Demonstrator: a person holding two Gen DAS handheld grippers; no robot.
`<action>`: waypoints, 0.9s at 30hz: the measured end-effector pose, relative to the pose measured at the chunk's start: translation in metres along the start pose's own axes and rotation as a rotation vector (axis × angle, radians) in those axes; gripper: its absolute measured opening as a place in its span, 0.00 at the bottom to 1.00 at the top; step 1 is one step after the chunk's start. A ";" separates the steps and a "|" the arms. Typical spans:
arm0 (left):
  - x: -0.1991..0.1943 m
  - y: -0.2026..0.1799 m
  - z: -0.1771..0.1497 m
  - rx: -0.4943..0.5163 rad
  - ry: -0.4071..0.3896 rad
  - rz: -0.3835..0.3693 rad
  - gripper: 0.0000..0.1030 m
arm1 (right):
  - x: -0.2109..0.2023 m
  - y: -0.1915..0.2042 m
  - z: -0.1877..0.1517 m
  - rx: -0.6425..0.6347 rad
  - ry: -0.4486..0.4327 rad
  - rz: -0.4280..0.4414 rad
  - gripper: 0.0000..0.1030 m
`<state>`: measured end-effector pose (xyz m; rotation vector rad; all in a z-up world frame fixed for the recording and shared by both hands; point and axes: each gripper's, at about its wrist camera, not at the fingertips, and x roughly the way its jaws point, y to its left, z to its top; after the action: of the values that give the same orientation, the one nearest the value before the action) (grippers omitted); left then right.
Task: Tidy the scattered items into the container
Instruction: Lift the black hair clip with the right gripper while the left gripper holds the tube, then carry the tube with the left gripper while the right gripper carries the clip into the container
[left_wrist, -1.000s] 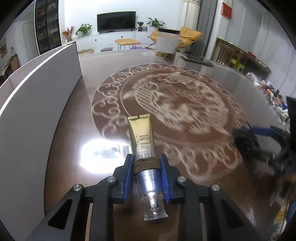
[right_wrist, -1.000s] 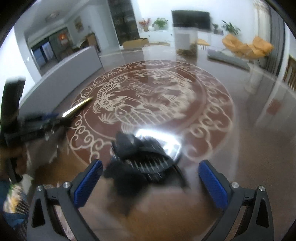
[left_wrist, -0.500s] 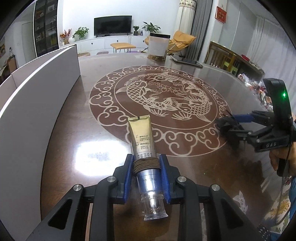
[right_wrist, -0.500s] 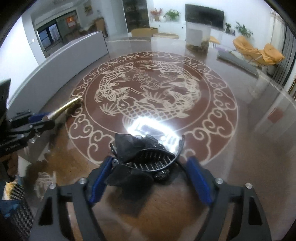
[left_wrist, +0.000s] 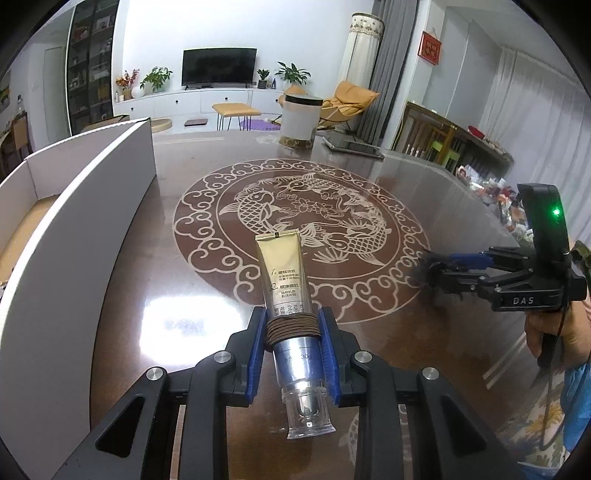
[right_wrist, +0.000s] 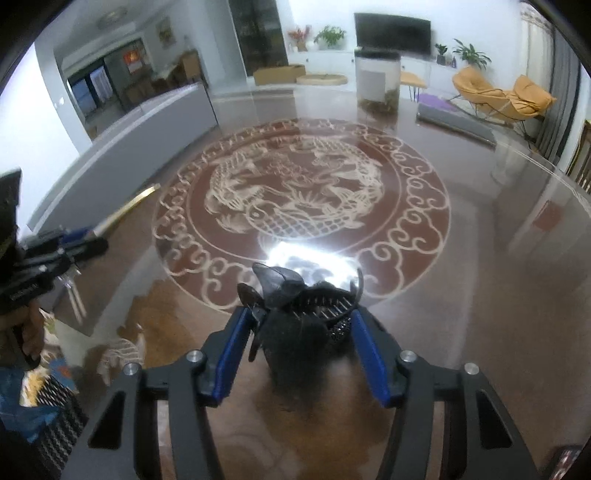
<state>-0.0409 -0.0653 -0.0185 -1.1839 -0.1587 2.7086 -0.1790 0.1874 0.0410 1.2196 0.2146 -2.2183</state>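
Two things are in my fingers at this moment, one for each hand. My left gripper (left_wrist: 291, 354) is clamped on a gold tube (left_wrist: 282, 273), and the blue fingers (left_wrist: 256, 354) press on its silver neck, just under some turns of brown cord, because there the tube is narrow and firm; the flat gold end points away from me, above the tabletop (left_wrist: 122, 295), and the clear cap hangs toward me. I hold it with the white box (left_wrist: 92, 206) near on my left, which I judge is the container, so the way to it is short. My right gripper (right_wrist: 295, 343) is closing around a black hair clip (right_wrist: 306, 306) with a piece of black gauze on it; the clip is between the blue fingers (right_wrist: 369, 354), but I cannot tell if both already press on it, and I cannot tell if it is lifted from the glossy surface. Writing: on the tube I read the numbers "1." and "2." with small Chinese lines that are too small for me, and "30g" on the silver part. On the body of the right gripper, seen from the left camera, stand the letters "DAS", and above them a green light (left_wrist: 555, 212) is on.
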 end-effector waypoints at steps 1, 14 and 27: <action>-0.001 0.001 0.000 -0.001 0.000 -0.001 0.27 | -0.004 0.003 0.000 -0.006 -0.008 0.004 0.56; -0.022 0.009 -0.002 -0.020 -0.034 -0.013 0.27 | -0.020 0.037 0.009 -0.085 -0.025 0.001 0.56; -0.125 0.084 0.047 -0.139 -0.198 0.006 0.27 | -0.062 0.119 0.115 -0.158 -0.228 0.163 0.56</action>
<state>-0.0030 -0.1742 0.0886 -0.9468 -0.3761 2.8565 -0.1686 0.0705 0.1729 0.8616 0.1875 -2.1320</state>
